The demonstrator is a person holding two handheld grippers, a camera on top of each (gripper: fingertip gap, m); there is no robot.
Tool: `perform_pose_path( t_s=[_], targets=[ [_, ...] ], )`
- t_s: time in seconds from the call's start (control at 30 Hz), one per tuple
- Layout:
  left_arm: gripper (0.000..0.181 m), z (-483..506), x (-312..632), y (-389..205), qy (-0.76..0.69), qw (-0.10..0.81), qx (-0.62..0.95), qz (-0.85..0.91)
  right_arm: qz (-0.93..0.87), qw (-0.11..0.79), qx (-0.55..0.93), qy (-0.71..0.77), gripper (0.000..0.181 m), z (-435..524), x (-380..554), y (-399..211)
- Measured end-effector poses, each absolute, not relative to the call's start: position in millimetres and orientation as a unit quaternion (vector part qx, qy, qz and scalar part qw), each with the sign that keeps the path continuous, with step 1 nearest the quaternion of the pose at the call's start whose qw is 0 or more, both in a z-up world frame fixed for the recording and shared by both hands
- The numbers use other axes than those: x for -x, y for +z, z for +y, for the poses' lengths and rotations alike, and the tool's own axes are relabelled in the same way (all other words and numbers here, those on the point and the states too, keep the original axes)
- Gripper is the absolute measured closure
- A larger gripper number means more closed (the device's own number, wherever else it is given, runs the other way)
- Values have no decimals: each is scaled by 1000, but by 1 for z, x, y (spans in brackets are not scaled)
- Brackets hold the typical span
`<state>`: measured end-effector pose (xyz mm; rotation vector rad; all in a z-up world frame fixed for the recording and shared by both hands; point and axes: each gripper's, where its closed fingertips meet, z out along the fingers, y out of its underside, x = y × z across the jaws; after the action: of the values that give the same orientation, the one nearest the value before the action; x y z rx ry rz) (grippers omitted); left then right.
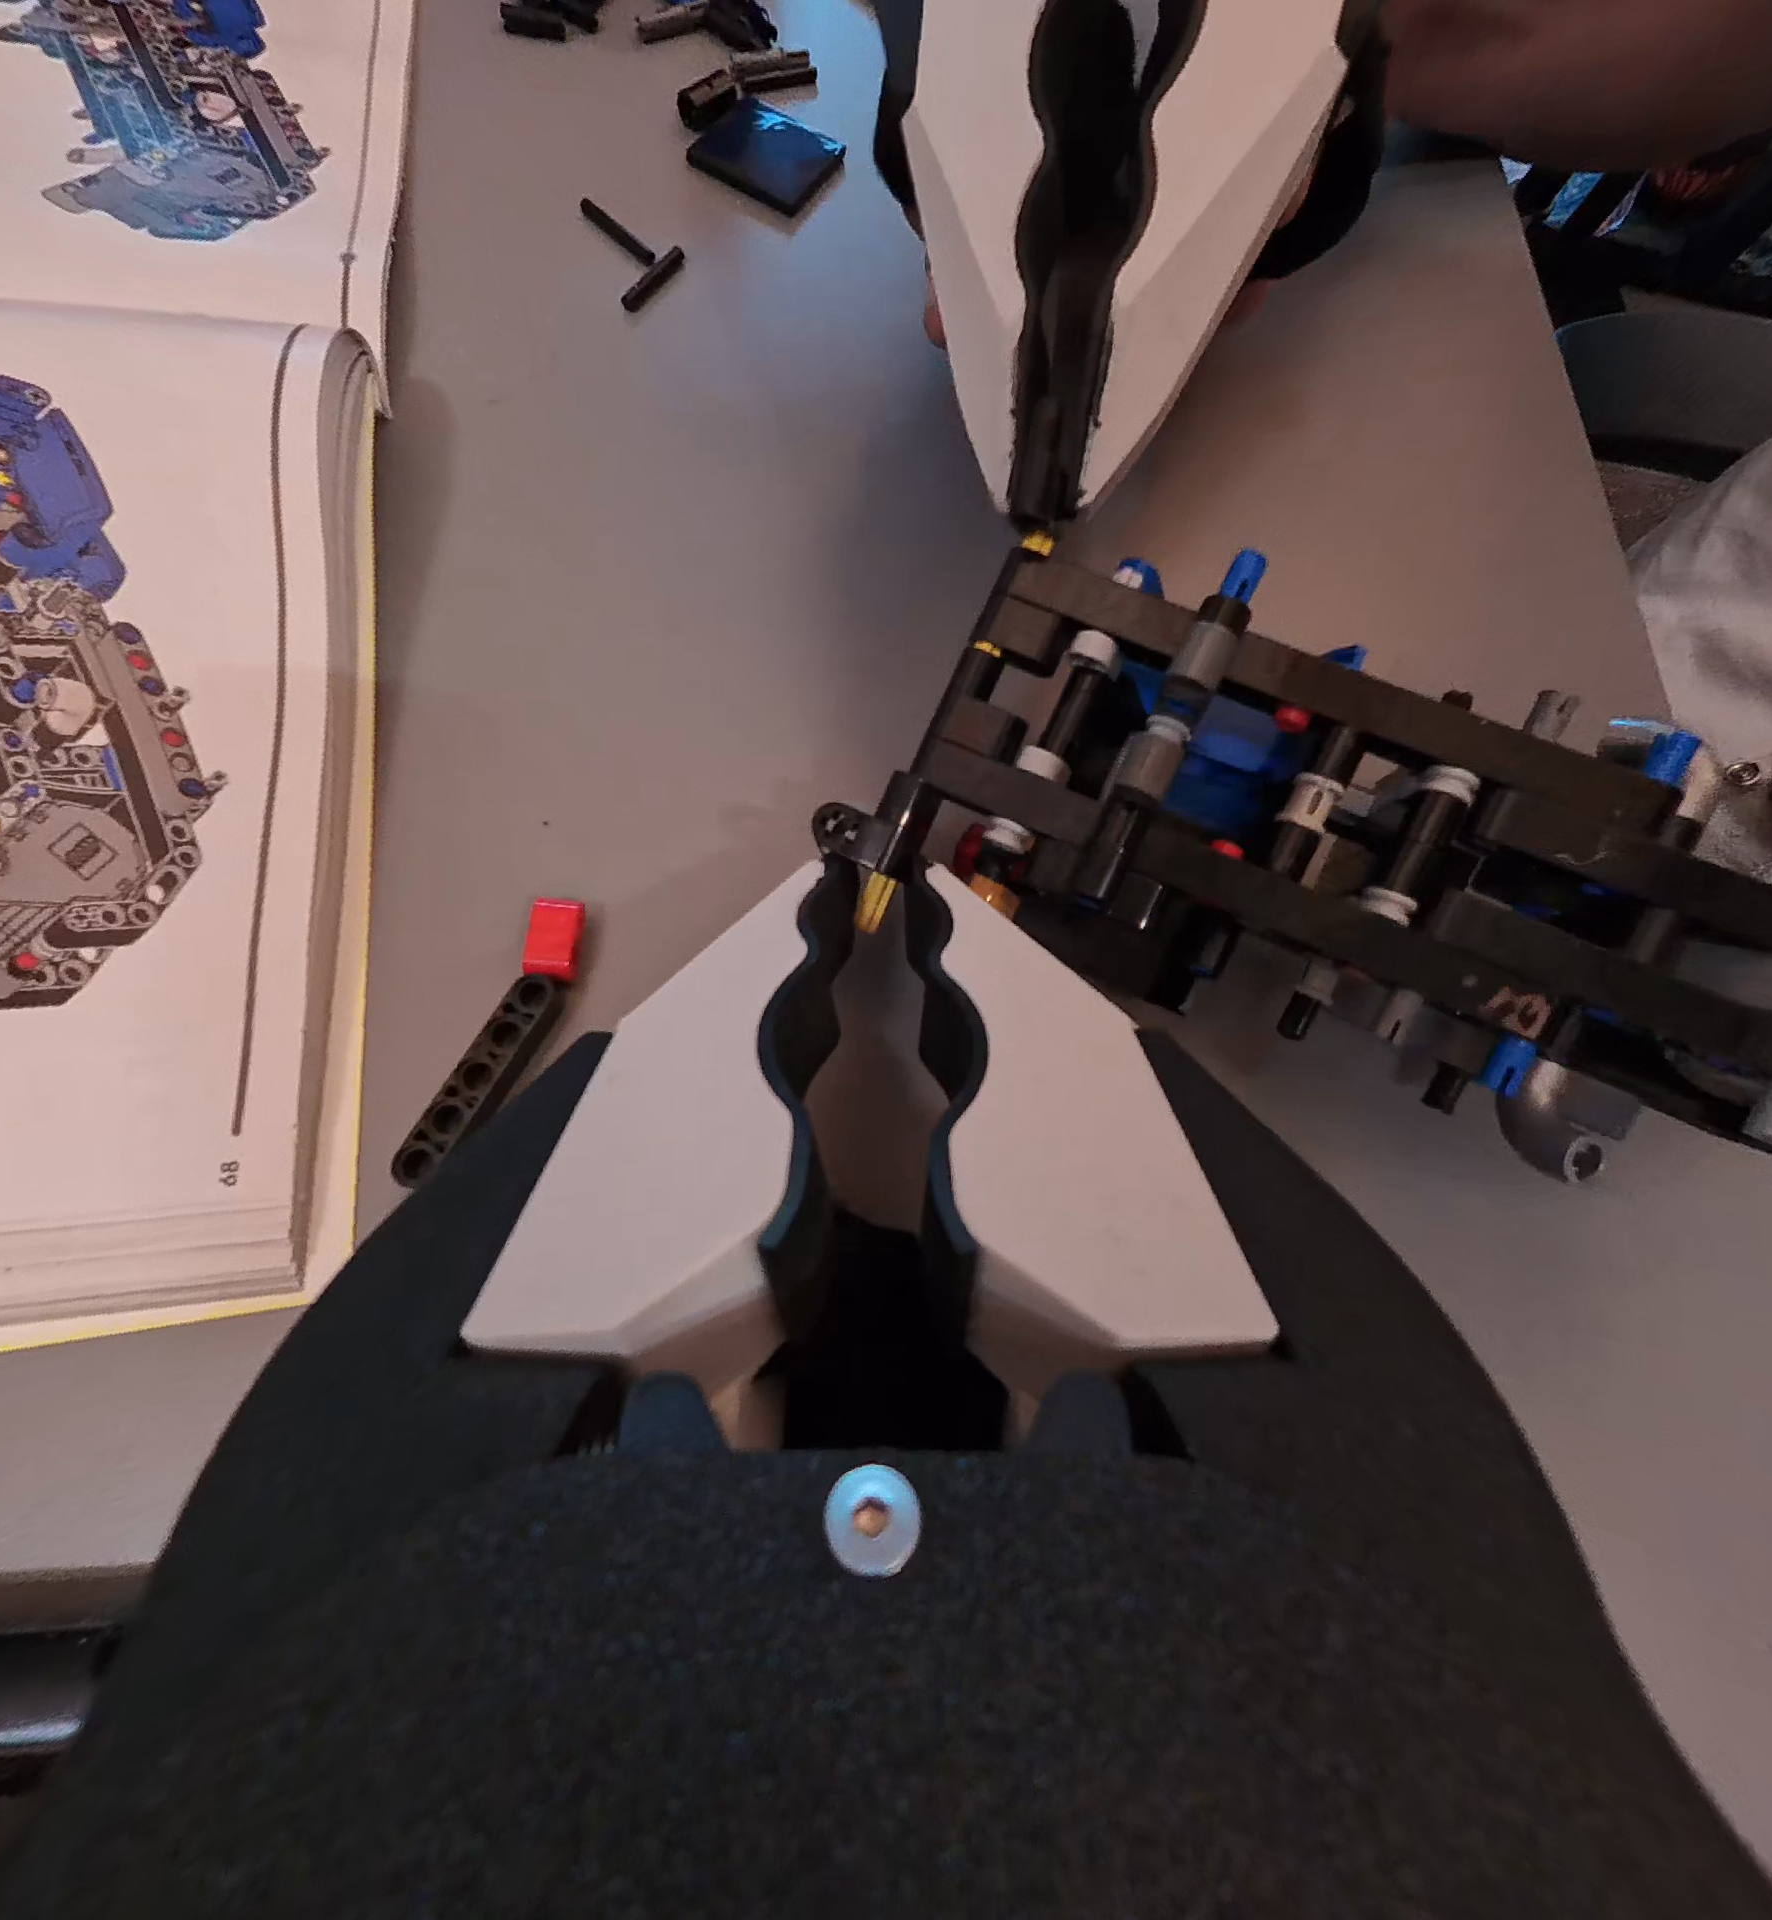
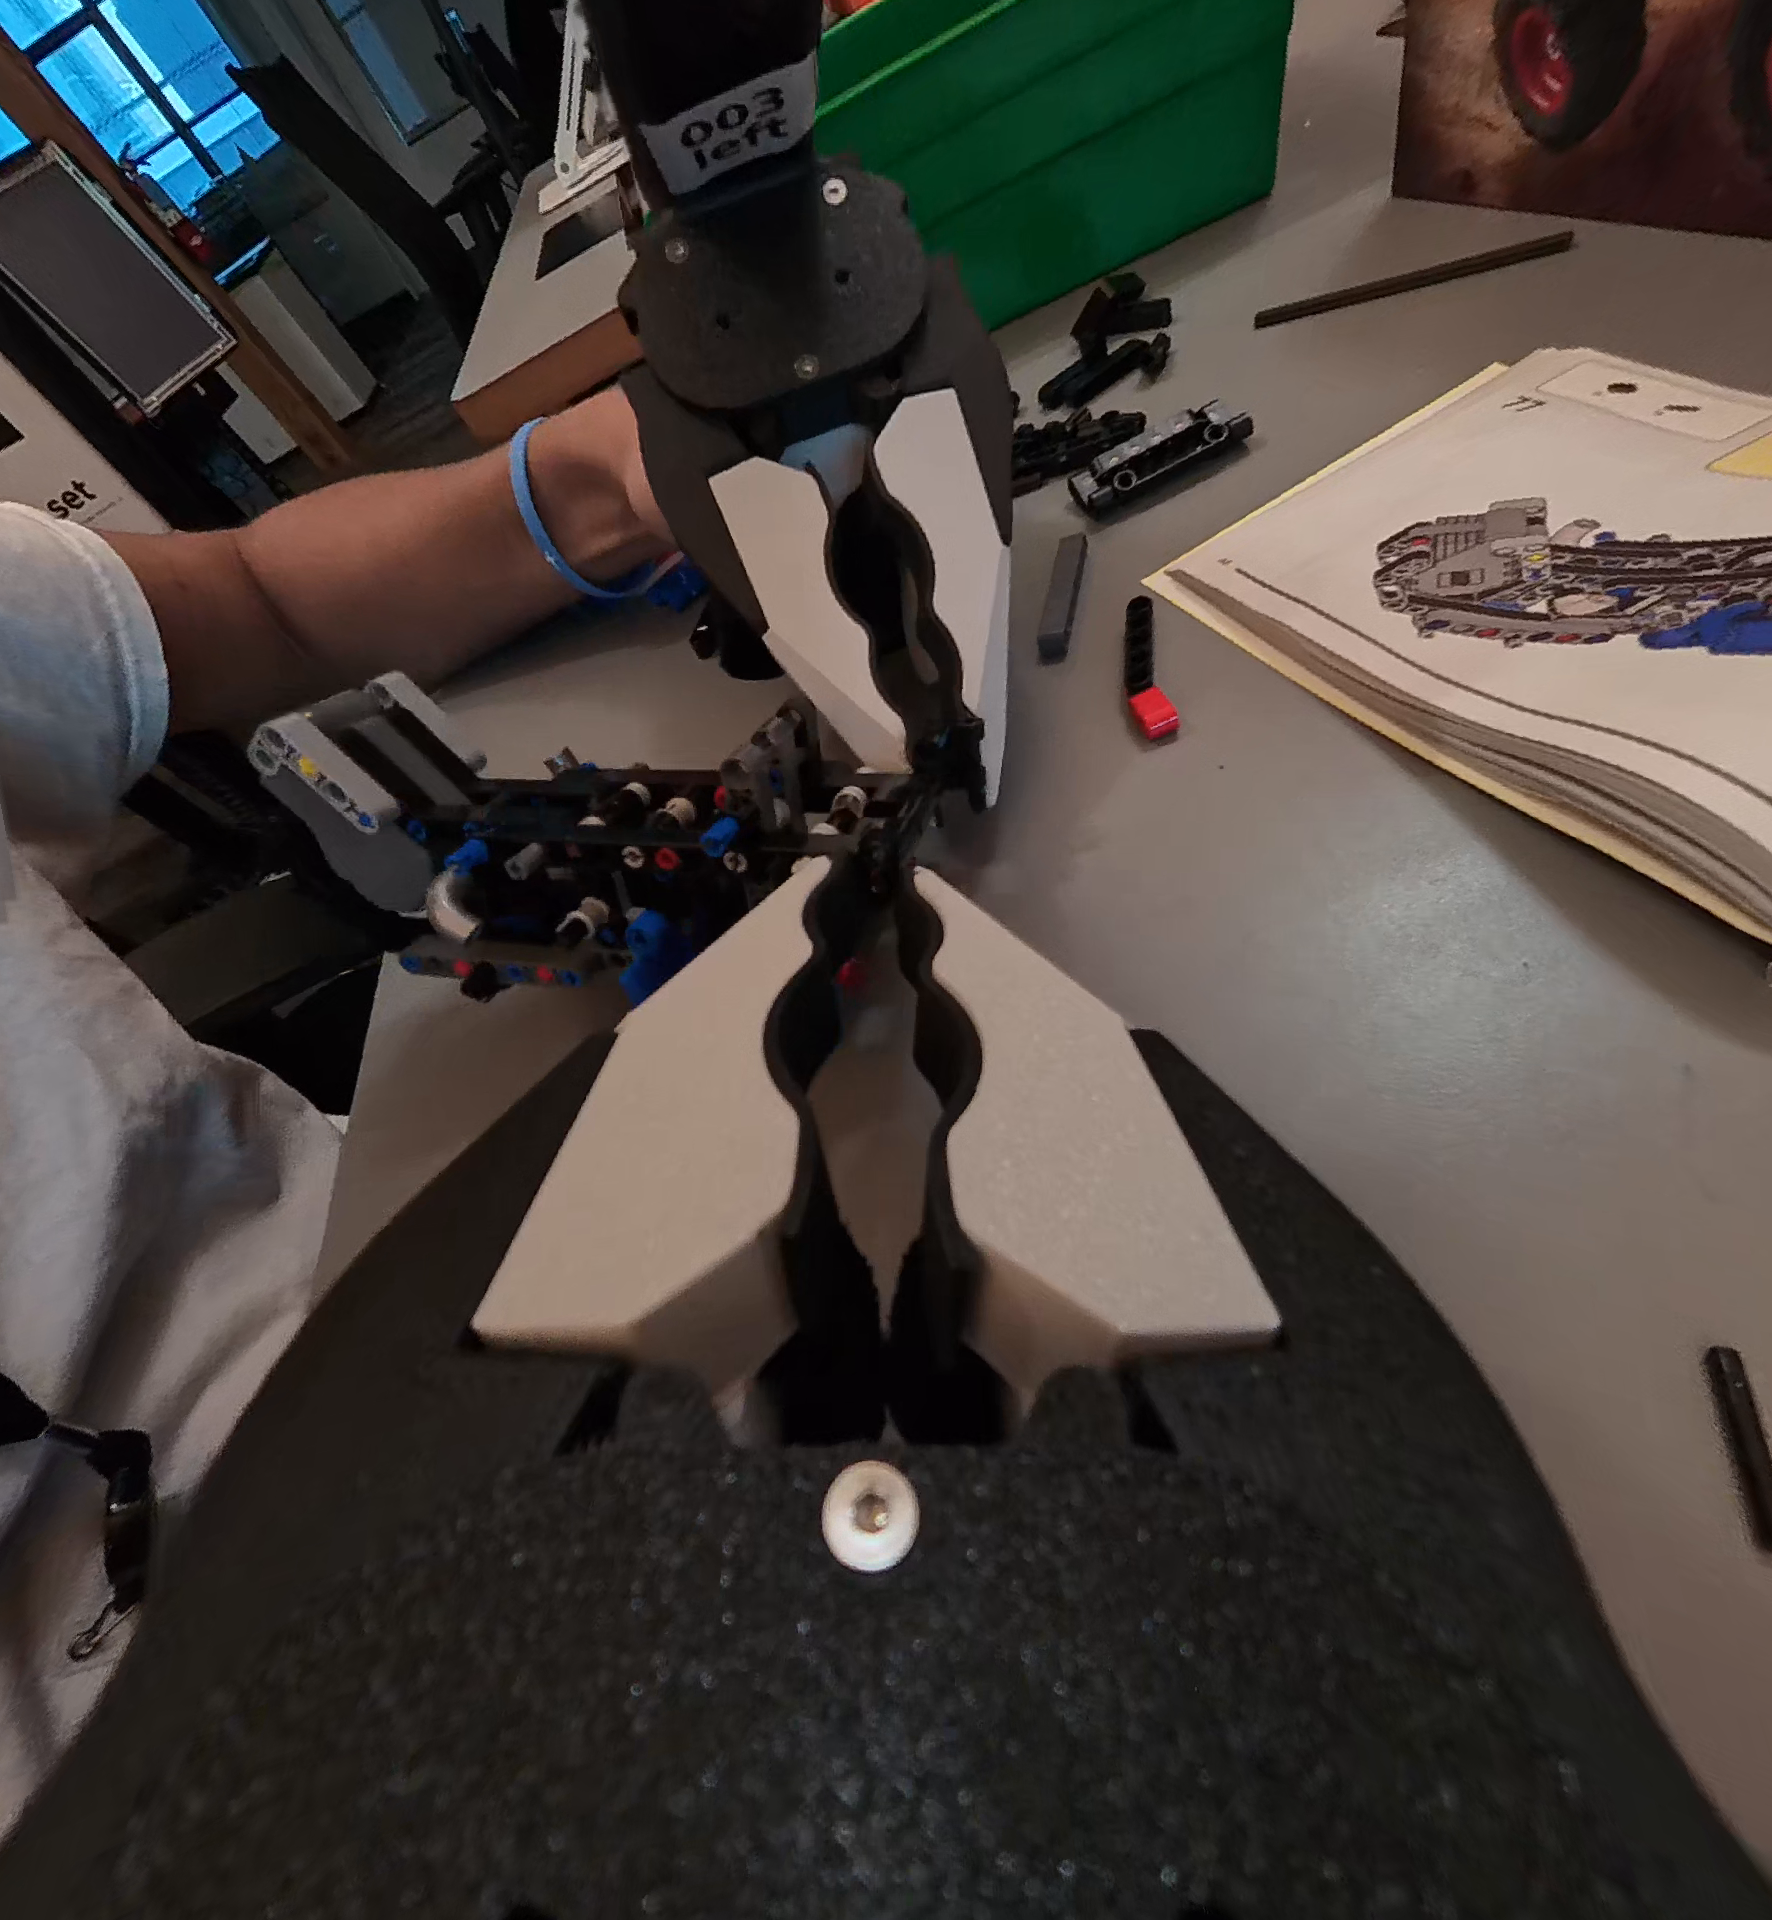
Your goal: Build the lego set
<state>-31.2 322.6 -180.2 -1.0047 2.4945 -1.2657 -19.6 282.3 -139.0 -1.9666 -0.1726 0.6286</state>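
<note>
Showing only rightward: green bin (image 2: pixel 1048 156); tools apparently pinch frame (image 1: pixel 1277 790).

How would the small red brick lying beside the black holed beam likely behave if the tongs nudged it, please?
The small red brick looks light, so it would probably slide across the smooth grey table. Its boxy shape suggests no rolling. It may bump the black holed beam.

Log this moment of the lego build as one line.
left claw: shut on yellow axle | right claw: shut on chassis corner | chassis: held between both | manual: open
</note>
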Motion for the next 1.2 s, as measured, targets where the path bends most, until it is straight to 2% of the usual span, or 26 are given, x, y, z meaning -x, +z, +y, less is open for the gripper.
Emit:
perform_pose_path(
  t_s=[0.2,0.4,0.6,0.67,0.7,0.87,1.0,1.2],
  targets=[
    [174,322,32,-179,-429,77,339,833,45,500,810,303,175,283,19,-137],
    [173,320,35,-177,-439,65,341,829,55,543,802,243,175,282,23,-134],
    [169,321,41,-189,-394,63,335,854,72,558,787,251,175,282,28,-129],
    [166,320,43,-189,-384,63,331,860,81,555,785,262,169,283,29,-130],
    [162,325,43,-189,-367,70,334,866,85,552,785,267,176,283,30,-131],
    [159,351,37,-148,-345,151,339,862,91,568,770,275,175,277,25,-122],
    [158,317,34,-114,-325,191,244,894,106,581,757,279,175,263,13,-115],
    [155,284,29,-132,-223,65,180,956,114,578,756,284,175,256,11,-118]
  ],
)
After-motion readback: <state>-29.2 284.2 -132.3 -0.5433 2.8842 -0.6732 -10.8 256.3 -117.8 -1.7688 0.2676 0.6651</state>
